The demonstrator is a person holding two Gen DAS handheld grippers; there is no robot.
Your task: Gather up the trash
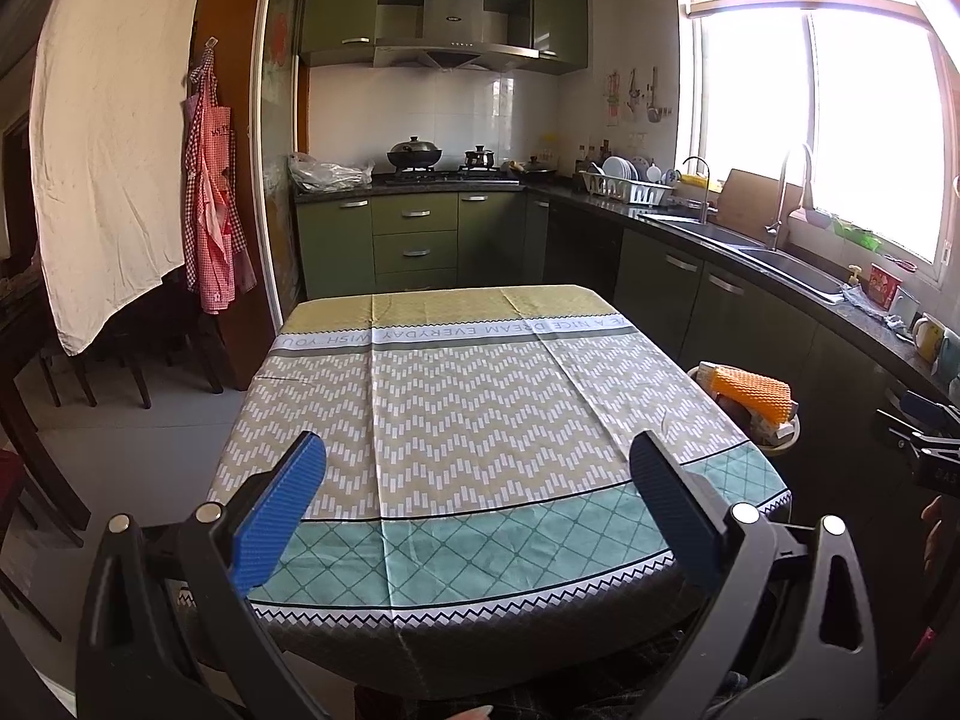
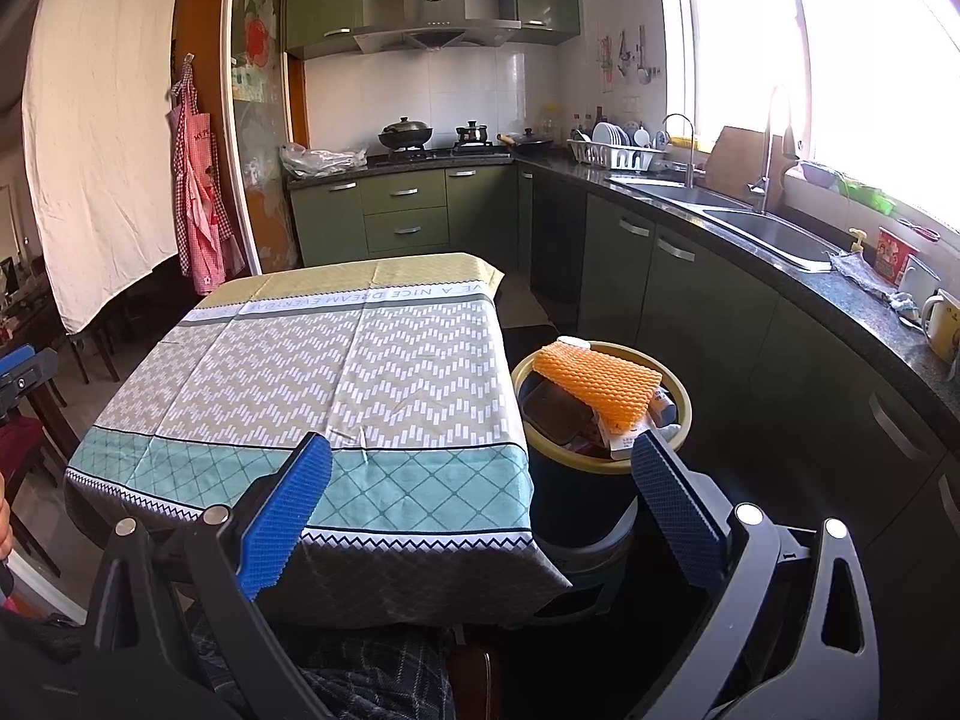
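Both grippers (image 1: 477, 480) (image 2: 480, 483) gape wide, empty, above table (image 1: 480, 396)

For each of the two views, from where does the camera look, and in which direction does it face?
Left wrist: sits behind the open left claw, faces the table and the stove beyond; the right claw shows at the right edge.
Right wrist: sits behind the open right claw, faces the table corner and the full trash bin; a hand shows at the left edge.
Shared: table, bin, kitchen counter.
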